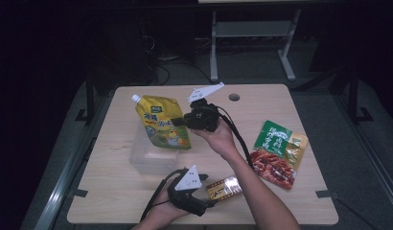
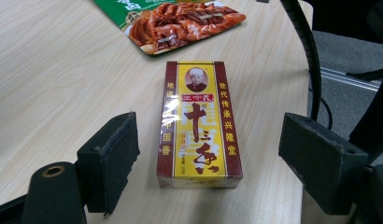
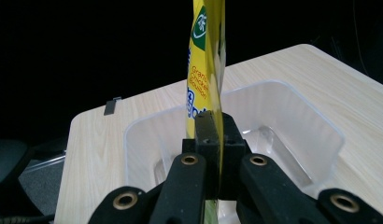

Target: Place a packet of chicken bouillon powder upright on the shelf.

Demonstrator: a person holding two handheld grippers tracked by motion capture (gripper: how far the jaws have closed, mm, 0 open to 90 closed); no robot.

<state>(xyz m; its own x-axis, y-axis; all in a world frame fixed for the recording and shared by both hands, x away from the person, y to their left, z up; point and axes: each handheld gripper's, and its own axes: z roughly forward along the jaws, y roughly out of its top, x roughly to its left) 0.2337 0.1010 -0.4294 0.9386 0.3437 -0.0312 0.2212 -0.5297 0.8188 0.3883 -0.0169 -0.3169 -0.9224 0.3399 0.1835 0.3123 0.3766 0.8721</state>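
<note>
Between right hand-held gripper jaws, yellow pouch

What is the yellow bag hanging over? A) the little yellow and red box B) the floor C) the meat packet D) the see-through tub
D: the right tongs pinch the yellow bag and hold it right above the clear tub, seen behind it in the right gripper view.

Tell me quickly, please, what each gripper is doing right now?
Left gripper: open, jaws either side of the yellow and red box on the table, not gripping it.
Right gripper: shut on the yellow spouted pouch, above the clear plastic tub.
</note>
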